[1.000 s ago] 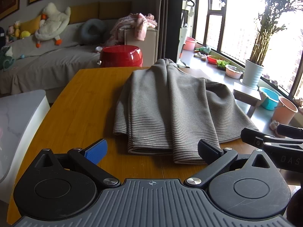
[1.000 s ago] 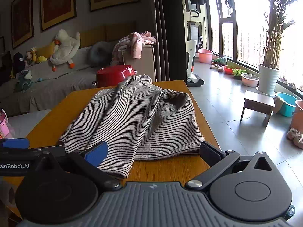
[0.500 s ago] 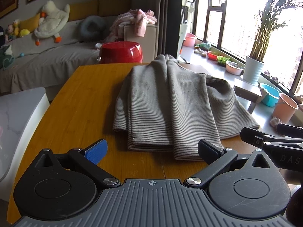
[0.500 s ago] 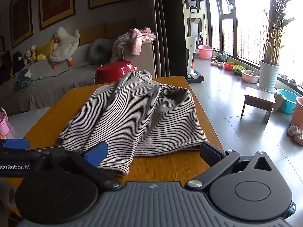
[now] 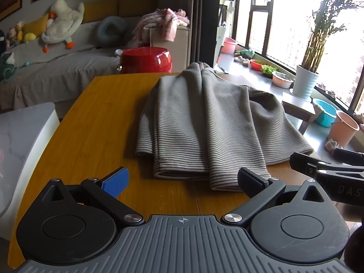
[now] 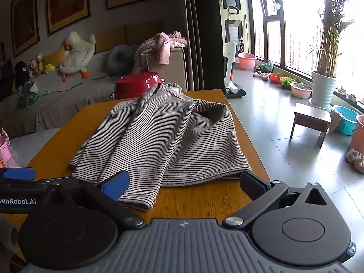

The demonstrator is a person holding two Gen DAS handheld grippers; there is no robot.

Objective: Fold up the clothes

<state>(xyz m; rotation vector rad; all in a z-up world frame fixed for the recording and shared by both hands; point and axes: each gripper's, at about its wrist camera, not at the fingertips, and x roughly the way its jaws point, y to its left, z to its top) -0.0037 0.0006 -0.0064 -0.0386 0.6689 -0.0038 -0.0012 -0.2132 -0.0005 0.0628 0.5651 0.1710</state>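
A grey striped sweater (image 5: pixel 204 122) lies partly folded on the wooden table (image 5: pixel 95 122), its hem toward me. My left gripper (image 5: pixel 182 182) hovers open just short of the near hem, nothing between its fingers. In the right wrist view the same sweater (image 6: pixel 163 136) fills the table (image 6: pixel 204 200). My right gripper (image 6: pixel 184 184) is open too, its blue pad (image 6: pixel 116 185) over the hem's near left corner. The right gripper's black arm (image 5: pixel 327 168) shows at the right edge of the left view. The left gripper (image 6: pixel 18 188) shows at the left edge of the right view.
A red pot (image 5: pixel 145 60) stands beyond the table's far edge. A sofa (image 5: pixel 45 72) with plush toys is at back left, a white table (image 5: pixel 20 141) at left. On the right are a small stool (image 6: pixel 311 120), tubs and a potted plant (image 6: pixel 323 88) by the window.
Both views show the sweater sitting slightly farther away and lower; both grippers have drawn back and risen a little. Both stay open and the sweater has not moved.
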